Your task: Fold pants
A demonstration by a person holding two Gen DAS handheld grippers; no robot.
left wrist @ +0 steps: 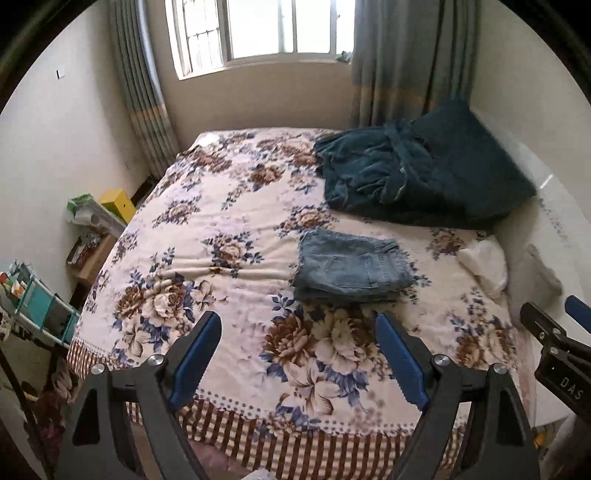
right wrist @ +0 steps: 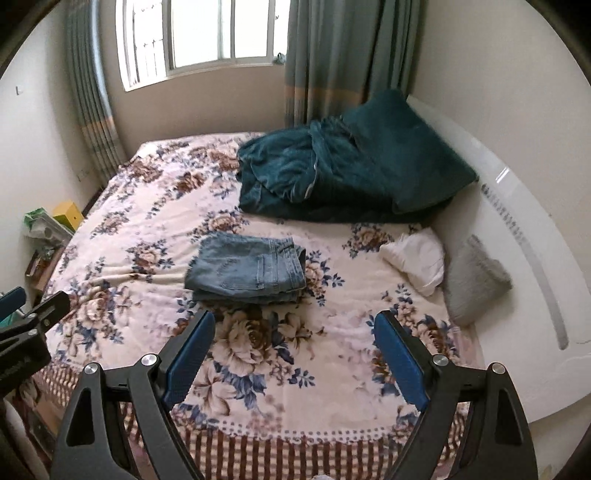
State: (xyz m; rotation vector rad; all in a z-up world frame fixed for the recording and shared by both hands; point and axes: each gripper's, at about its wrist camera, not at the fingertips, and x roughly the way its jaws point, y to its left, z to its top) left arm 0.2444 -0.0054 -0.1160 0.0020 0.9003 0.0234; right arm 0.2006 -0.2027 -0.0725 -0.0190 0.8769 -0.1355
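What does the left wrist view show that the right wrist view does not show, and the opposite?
Only the left wrist view shows the teal shelf rack beside the bed, and the right gripper from the side. Only the right wrist view shows the whole grey pillow and the long white headboard. Both share the folded jeans lying on the floral blanket, the dark teal bedding, the white cloth, the yellow box and the window. Both grippers are open and hold nothing.

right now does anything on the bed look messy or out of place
The jeans lie folded in a neat, compact stack on the floral blanket, and both claws are open and clear of them. The only untidy thing is the dark teal bedding, heaped in a rumpled pile at the bed's far right corner. Nothing looks spilled or damaged.
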